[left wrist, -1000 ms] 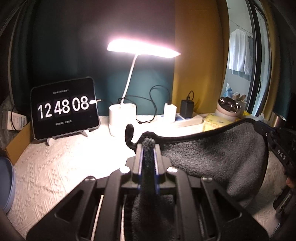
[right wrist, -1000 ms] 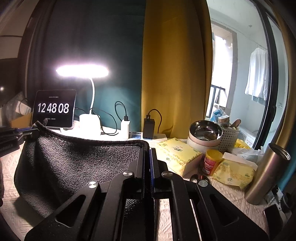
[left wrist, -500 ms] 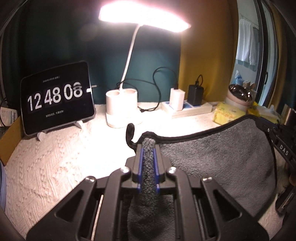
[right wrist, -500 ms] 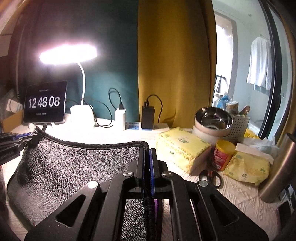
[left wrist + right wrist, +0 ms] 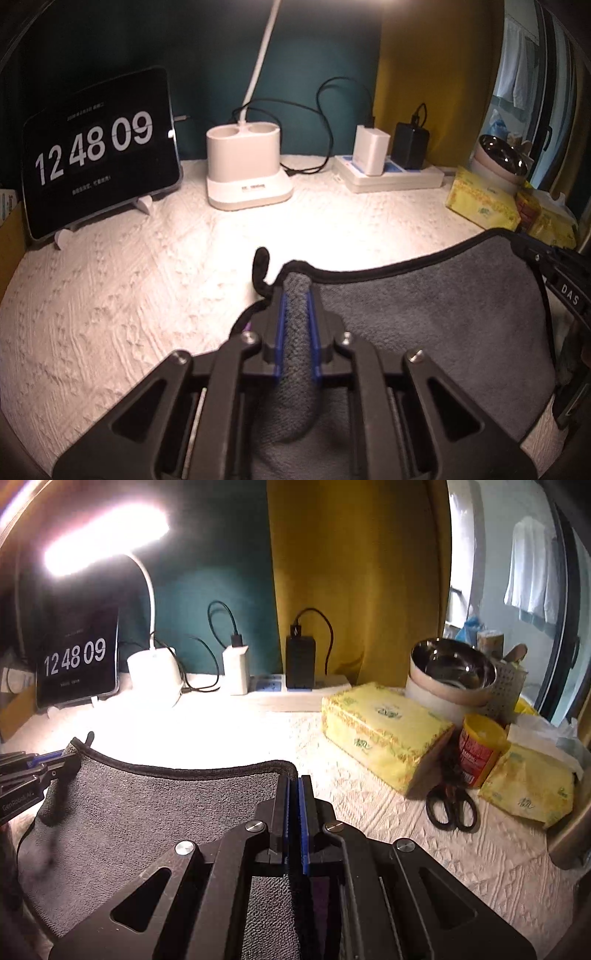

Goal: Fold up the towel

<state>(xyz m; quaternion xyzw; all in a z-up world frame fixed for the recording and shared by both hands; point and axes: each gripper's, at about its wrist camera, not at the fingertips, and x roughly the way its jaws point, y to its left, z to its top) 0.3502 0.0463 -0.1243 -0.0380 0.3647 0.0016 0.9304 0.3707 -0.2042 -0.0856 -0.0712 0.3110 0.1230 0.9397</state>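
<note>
Your grey towel (image 5: 424, 306) with its black edging hangs stretched between your two tools above the white textured table (image 5: 110, 314). Your left tool (image 5: 295, 306) is clamped on a bunched corner of it, thick cloth filling the gap between the blue pads, with a small black hanging loop (image 5: 260, 269) sticking up just beyond. Your right tool (image 5: 294, 805) is pinched tight on the opposite corner, its blue pads almost together on the thin hem.

Readable writing: the tablet clock (image 5: 99, 147) shows "12 48 09"; the smaller lines on it are too fine to read. In the left wrist view the other tool at the right edge carries the letters "DAS". In the right wrist view the left tool at the left edge reads roughly "GenRobot.AI".

Only the right wrist view shows you the lit lamp head (image 5: 103, 539), the black scissors (image 5: 452, 808), the yellow-lidded red jar (image 5: 480, 749) and the steel bowl (image 5: 452, 668). Both views show the white lamp base (image 5: 247, 170), the power strip (image 5: 391, 173) with chargers and the yellow tissue pack (image 5: 384, 734)
</note>
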